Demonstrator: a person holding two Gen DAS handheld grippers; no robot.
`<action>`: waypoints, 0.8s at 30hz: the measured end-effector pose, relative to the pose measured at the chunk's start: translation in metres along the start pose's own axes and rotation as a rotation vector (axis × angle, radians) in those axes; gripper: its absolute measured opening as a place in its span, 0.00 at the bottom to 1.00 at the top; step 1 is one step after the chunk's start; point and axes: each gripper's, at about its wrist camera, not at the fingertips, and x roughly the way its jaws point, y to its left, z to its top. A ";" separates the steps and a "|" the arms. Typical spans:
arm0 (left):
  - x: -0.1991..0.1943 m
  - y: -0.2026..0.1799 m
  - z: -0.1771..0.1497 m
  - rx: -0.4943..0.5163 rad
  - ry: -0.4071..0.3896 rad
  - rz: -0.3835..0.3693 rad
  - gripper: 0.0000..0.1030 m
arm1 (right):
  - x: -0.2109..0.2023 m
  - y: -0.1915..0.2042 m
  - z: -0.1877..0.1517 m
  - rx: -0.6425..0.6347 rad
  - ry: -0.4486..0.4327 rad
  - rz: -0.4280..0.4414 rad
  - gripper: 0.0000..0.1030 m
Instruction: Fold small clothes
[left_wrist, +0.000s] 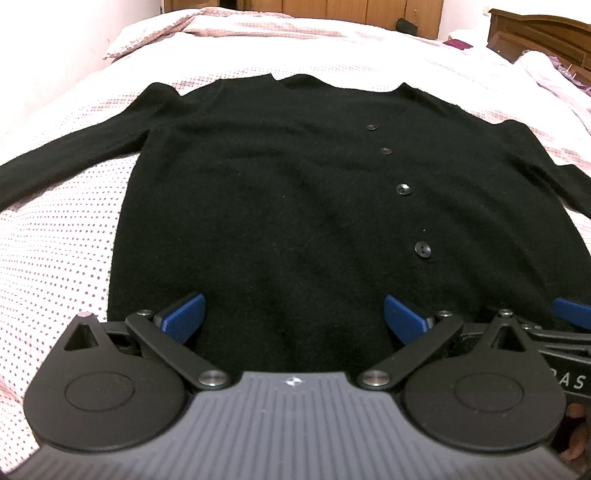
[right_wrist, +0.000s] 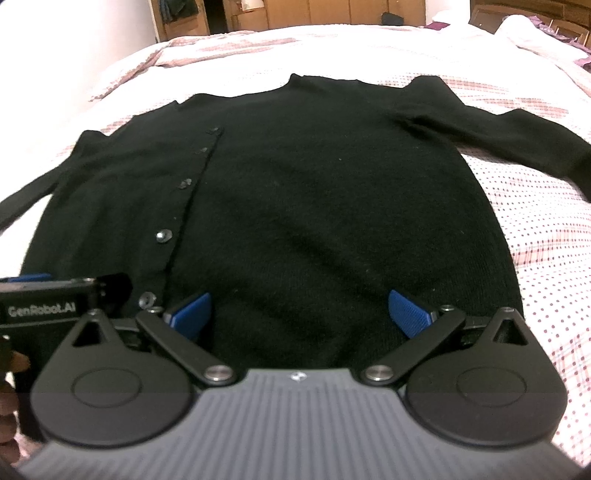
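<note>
Lying flat and buttoned on the dotted bedspread (left_wrist: 55, 236), the black cardigan (left_wrist: 280, 206) has its hem toward the cameras and its collar toward the far end of the bed, a layout that suits a first fold; the left sleeve (left_wrist: 62, 147) stretches out to the side; the button row (left_wrist: 403, 189) runs down the front between the two tools; the right sleeve (right_wrist: 517, 125) angles outward on the other side. At the hem, the left gripper (left_wrist: 293, 315) hovers with its blue pads spread wide and nothing between them; the right gripper (right_wrist: 299, 312) sits just beside it, equally wide and empty; my guess is both are lined up to pinch the bottom edge, though contact with the cloth cannot be judged. Only the left wrist view shows the left sleeve's length; only the right wrist view shows the placket edge, the lowest button (right_wrist: 147, 298) and the neighbouring tool's printed body (right_wrist: 40, 310).
</note>
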 end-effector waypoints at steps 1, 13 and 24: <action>-0.001 0.000 0.001 -0.001 0.001 -0.003 1.00 | -0.002 -0.001 0.001 0.007 0.000 0.011 1.00; -0.034 0.002 0.017 0.007 -0.069 -0.015 1.00 | -0.040 -0.030 0.021 0.078 -0.087 0.061 1.00; -0.027 -0.006 0.057 0.046 -0.087 -0.020 1.00 | -0.054 -0.126 0.046 0.260 -0.197 -0.059 1.00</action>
